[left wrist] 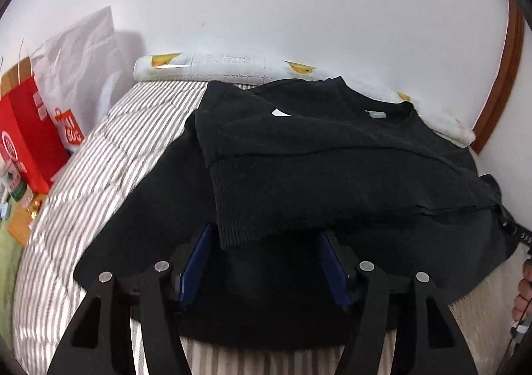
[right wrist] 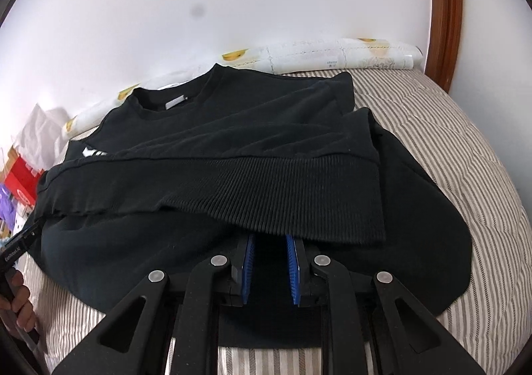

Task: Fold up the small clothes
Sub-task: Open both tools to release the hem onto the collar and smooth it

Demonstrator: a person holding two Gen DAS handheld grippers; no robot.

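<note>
A black sweatshirt [left wrist: 332, 155] lies on a striped bed, collar toward the wall. Its ribbed hem [left wrist: 252, 208] is folded up over the body. It also shows in the right wrist view [right wrist: 232, 148], with the ribbed hem [right wrist: 299, 195] across the front. My left gripper [left wrist: 266, 242] is open, its blue pads wide apart, tips under the folded hem's edge. My right gripper [right wrist: 270, 252] is open with a narrower gap, its fingertips hidden under the ribbed hem. Neither holds cloth that I can see.
The striped bed cover [left wrist: 99, 168] runs left; it also shows in the right wrist view [right wrist: 465, 148]. A rolled white mat [left wrist: 212, 67] lies against the wall. Red and white bags [left wrist: 30, 128] stand at left. A wooden frame [right wrist: 445, 9] stands at right.
</note>
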